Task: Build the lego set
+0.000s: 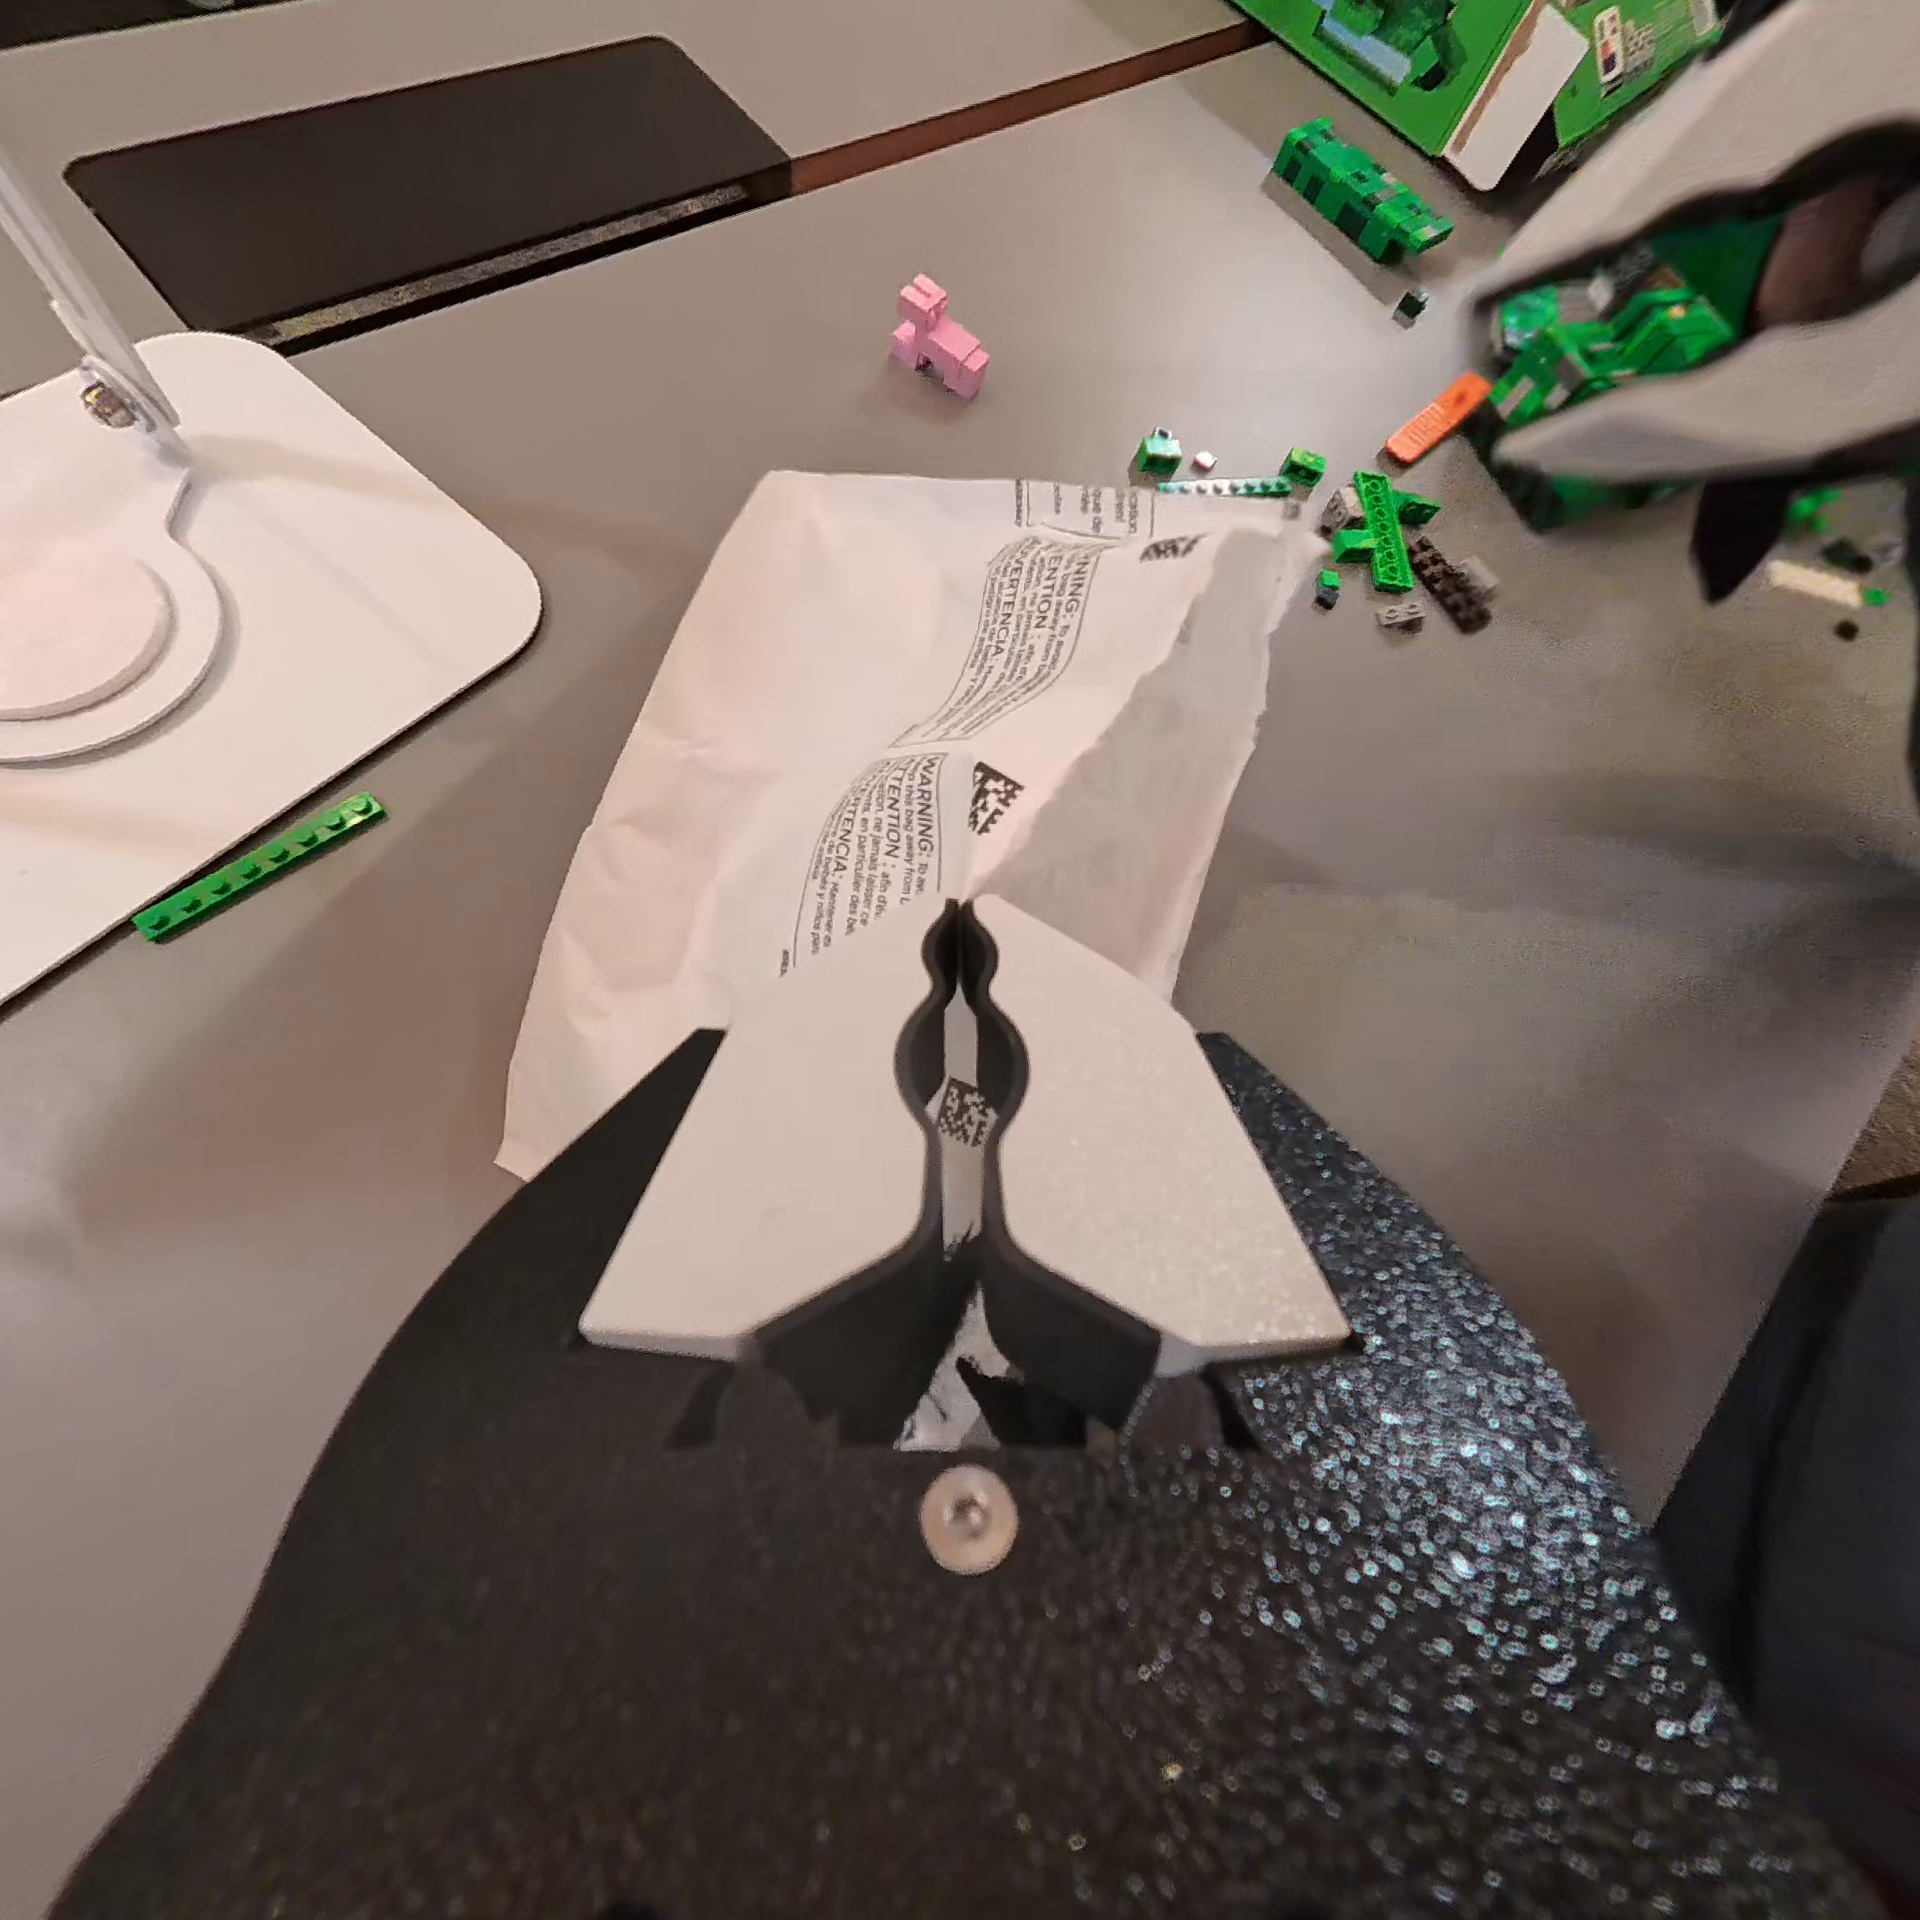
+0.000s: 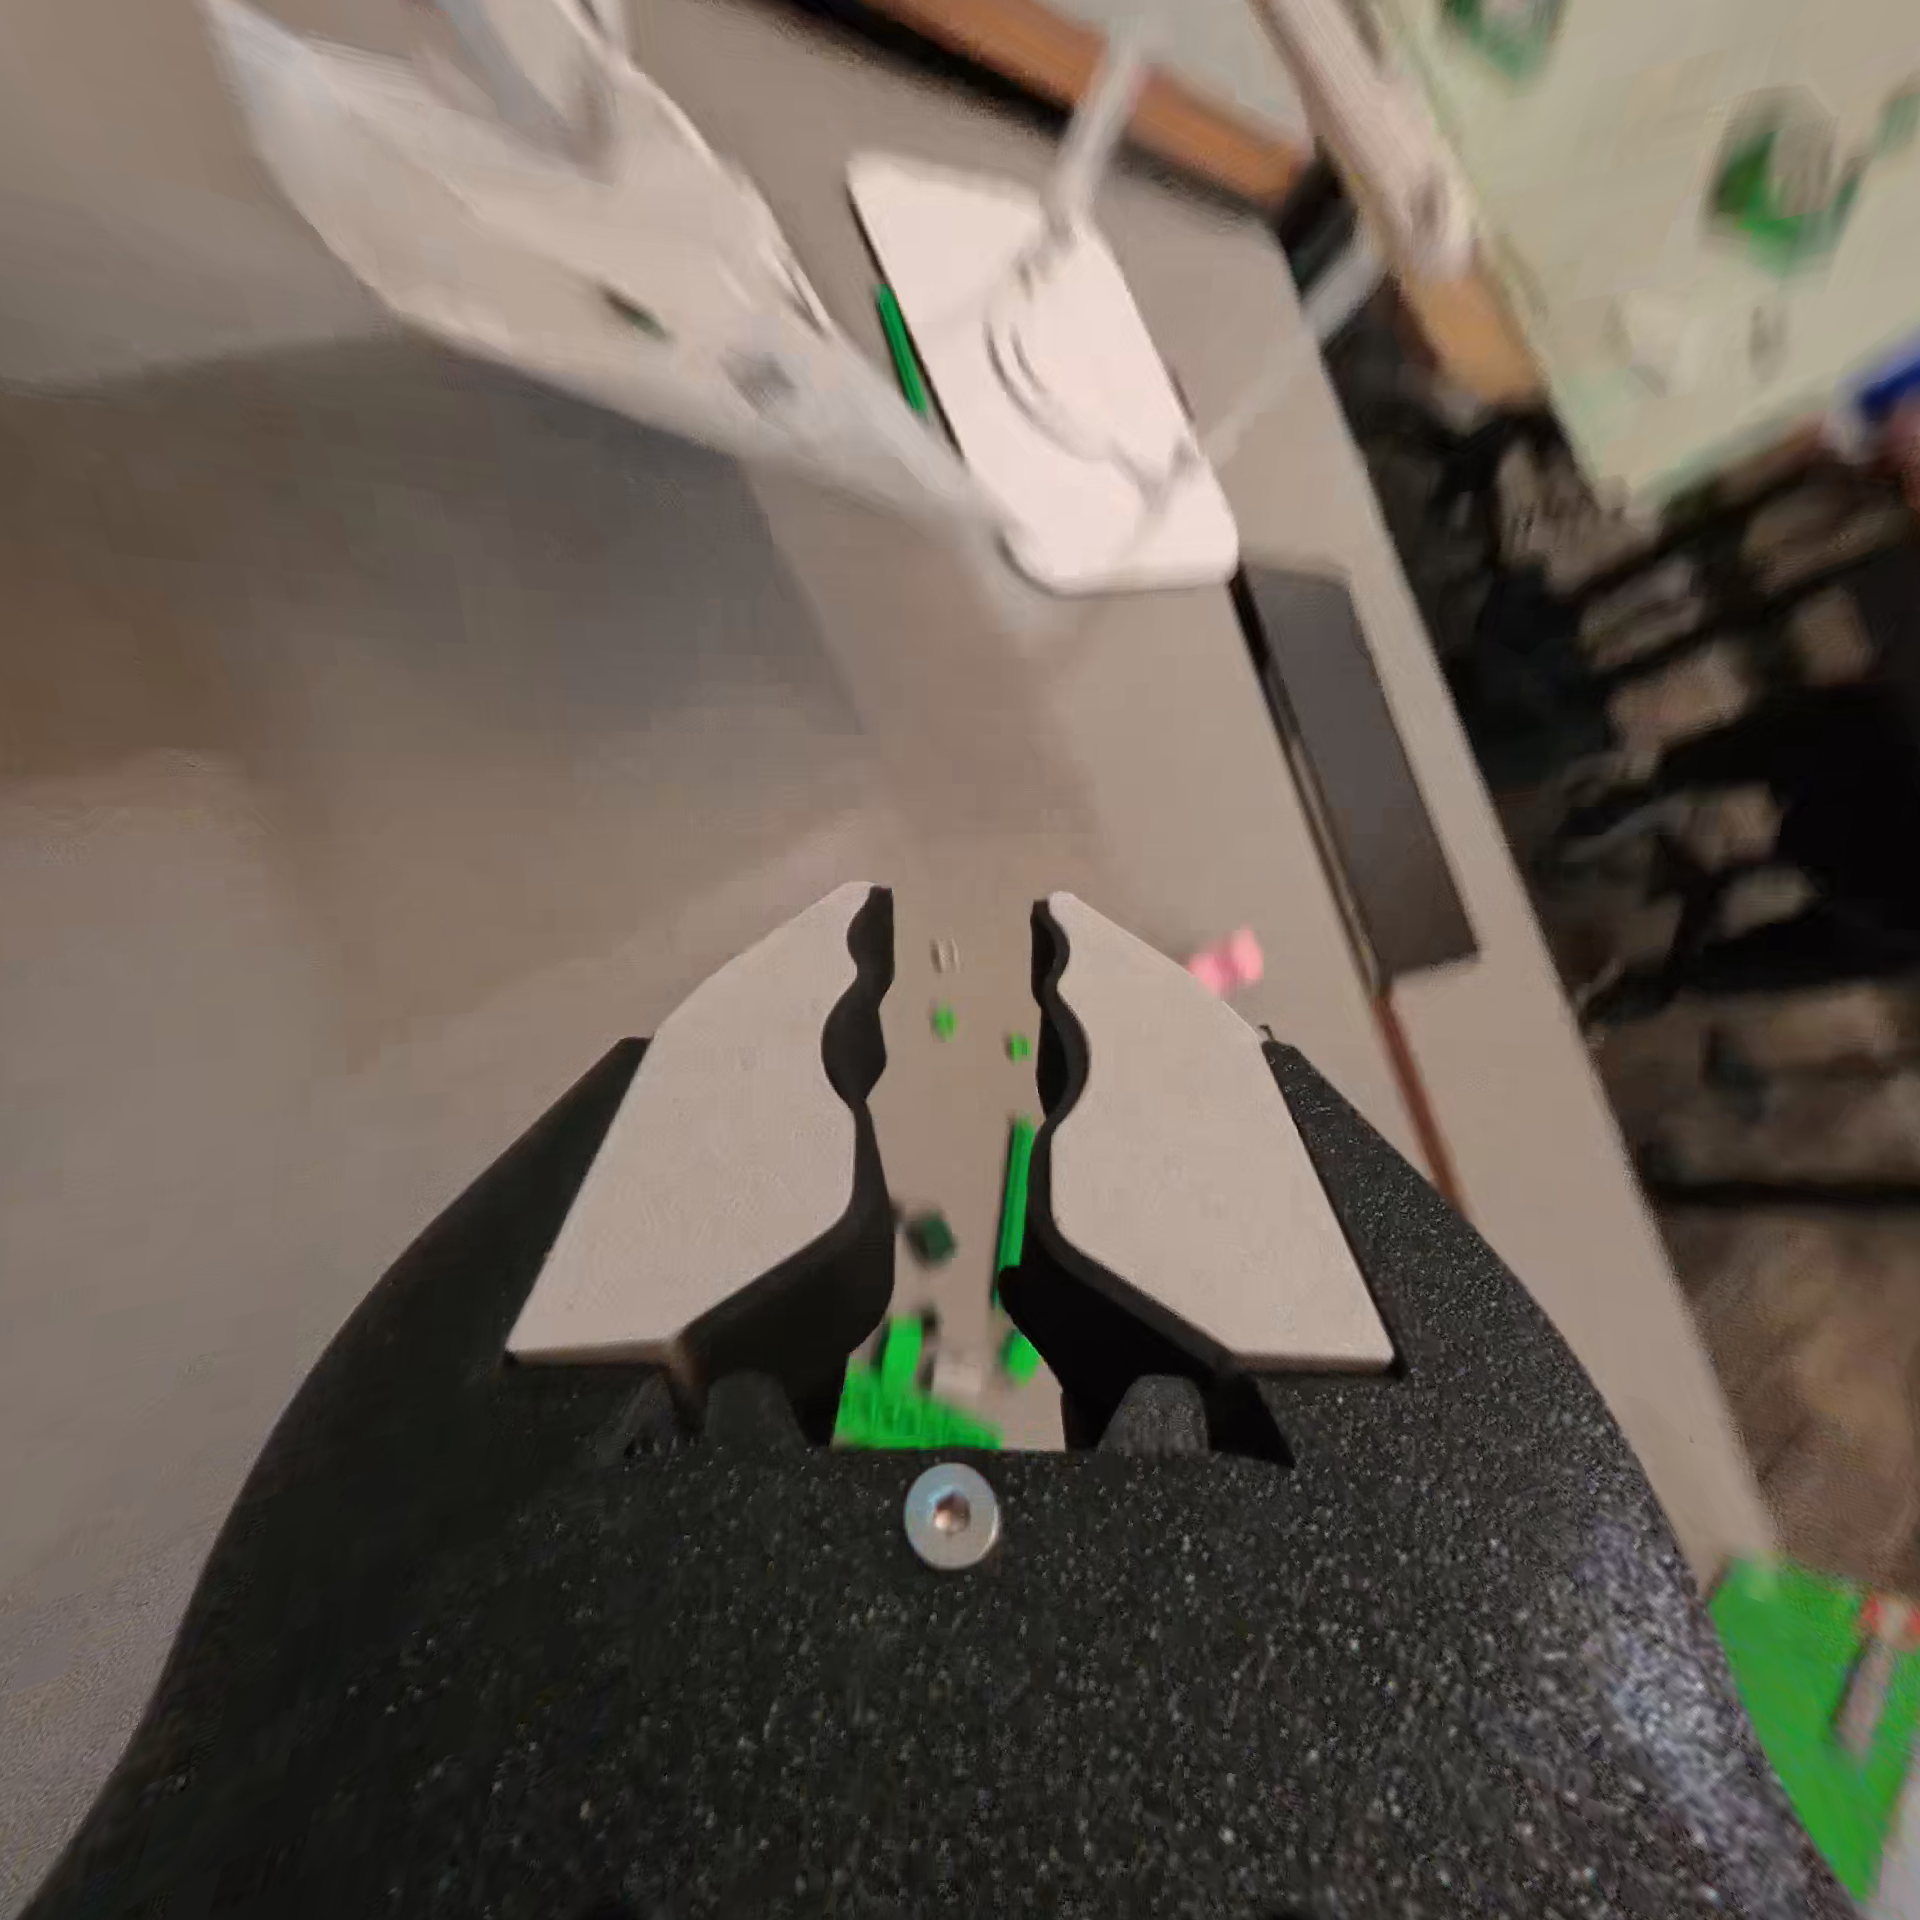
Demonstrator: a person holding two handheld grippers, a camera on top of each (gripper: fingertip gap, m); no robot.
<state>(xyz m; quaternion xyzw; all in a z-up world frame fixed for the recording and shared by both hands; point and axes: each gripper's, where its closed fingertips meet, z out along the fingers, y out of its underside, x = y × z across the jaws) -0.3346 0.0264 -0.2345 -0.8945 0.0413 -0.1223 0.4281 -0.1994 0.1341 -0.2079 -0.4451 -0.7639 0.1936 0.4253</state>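
On the grey desk (image 1: pixel 1455 935) a pink pig (image 1: pixel 935 338) stands beyond the torn white bag (image 1: pixel 831 707), with loose green bricks (image 1: pixel 1382 530) to the right and a green strip (image 1: pixel 260 868) beside the white stand base (image 1: pixel 208 582). Only the left view shows the box (image 1: pixel 1455 73). The left claw (image 1: pixel 964 914) is pinching the bag. The right claw (image 2: pixel 961 914), blurred, is spread and empty above scattered bricks.
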